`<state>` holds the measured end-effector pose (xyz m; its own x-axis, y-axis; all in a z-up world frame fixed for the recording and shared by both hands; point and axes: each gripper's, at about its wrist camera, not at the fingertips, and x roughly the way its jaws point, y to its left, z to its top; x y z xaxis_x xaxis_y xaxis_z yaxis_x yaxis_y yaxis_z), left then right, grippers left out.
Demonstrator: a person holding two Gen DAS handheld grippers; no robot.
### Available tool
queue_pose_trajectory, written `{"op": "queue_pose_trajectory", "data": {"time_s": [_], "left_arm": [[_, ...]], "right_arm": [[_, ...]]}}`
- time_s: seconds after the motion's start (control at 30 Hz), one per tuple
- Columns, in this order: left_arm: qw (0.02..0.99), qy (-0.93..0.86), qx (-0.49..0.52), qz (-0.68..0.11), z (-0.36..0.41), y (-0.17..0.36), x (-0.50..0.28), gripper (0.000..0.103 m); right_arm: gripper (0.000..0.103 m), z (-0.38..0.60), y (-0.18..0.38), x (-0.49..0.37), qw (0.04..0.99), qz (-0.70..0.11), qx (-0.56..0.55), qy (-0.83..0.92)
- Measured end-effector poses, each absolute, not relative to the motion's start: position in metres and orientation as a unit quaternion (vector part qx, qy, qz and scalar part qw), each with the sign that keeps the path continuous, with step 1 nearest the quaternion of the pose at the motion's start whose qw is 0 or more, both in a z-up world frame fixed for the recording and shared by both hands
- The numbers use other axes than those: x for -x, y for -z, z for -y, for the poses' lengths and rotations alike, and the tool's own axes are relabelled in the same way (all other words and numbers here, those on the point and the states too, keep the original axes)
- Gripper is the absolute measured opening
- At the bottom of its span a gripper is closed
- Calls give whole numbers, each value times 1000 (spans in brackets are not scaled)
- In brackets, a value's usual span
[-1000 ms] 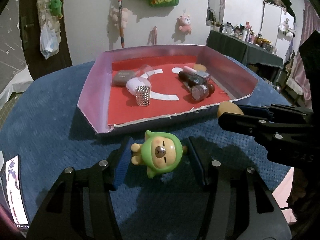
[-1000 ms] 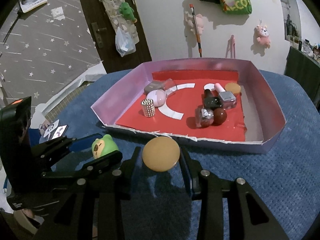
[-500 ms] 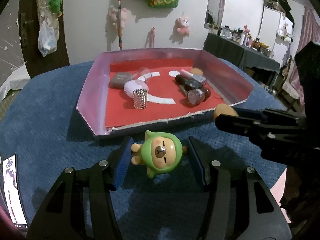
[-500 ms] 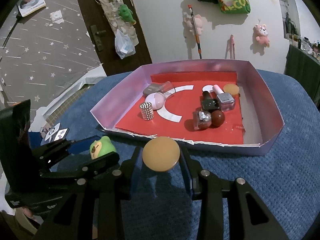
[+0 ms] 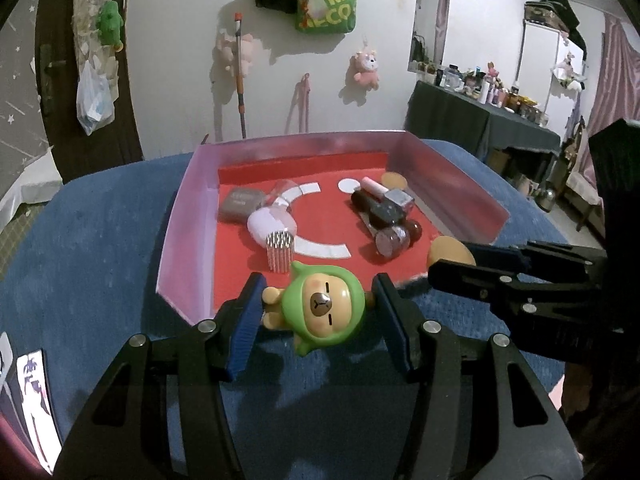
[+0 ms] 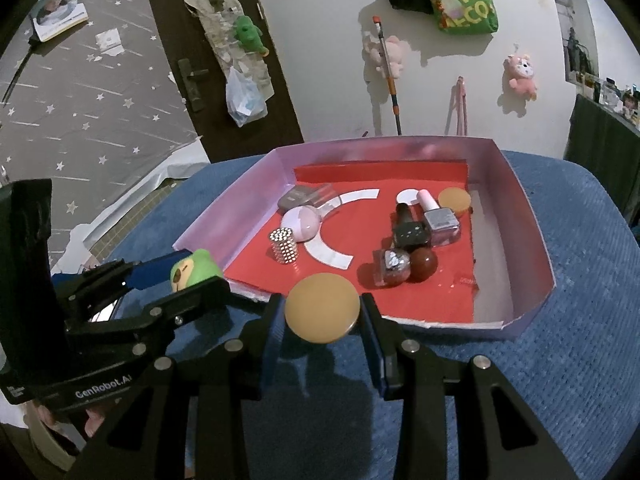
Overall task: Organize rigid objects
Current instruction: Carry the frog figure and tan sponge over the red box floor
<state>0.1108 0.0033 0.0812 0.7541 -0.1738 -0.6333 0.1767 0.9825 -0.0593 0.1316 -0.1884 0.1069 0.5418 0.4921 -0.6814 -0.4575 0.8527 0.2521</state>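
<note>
My left gripper is shut on a green-hooded bear figurine, held just above the near wall of the pink tray. In the right wrist view the same figurine shows at the left, between the left gripper's fingers. My right gripper is shut on a tan round disc, held in front of the tray's near wall. In the left wrist view that disc shows at the right. Inside the tray, on its red floor, lie a magnet-bead cylinder, a pale pink egg shape, nail polish bottles and a second tan disc.
The tray stands on a blue cloth-covered table. A phone lies at the table's left edge. A door and a wall with hung plush toys are behind. A dark cluttered side table stands at the right.
My left gripper has risen and moved forward with the figurine, from the cloth in front of the tray to over its near wall. The right gripper has stayed almost still.
</note>
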Motion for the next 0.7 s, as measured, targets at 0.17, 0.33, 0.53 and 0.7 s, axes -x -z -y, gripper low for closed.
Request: {"op": "queue_pose_trajectory", "data": {"time_s": [0.17,0.33,0.53,0.7], "left_arm": [[933,101,6,-346,-1,-81,-131,53],[923,105,9,-371,2,-71,-150,53],[908,108,16,-405,3,-53,-170,52],[900,103,16,-423,2,-42,-182,52]], "right_arm": [[40,191,-105,-148,875,-406,-21,-264],[40,193,-96,-168,869,-430,-10,-245],[40,197,-79,-189,852,-472,-6,-226],[40,197,-70,-197,847,-485,-4,-219]]}}
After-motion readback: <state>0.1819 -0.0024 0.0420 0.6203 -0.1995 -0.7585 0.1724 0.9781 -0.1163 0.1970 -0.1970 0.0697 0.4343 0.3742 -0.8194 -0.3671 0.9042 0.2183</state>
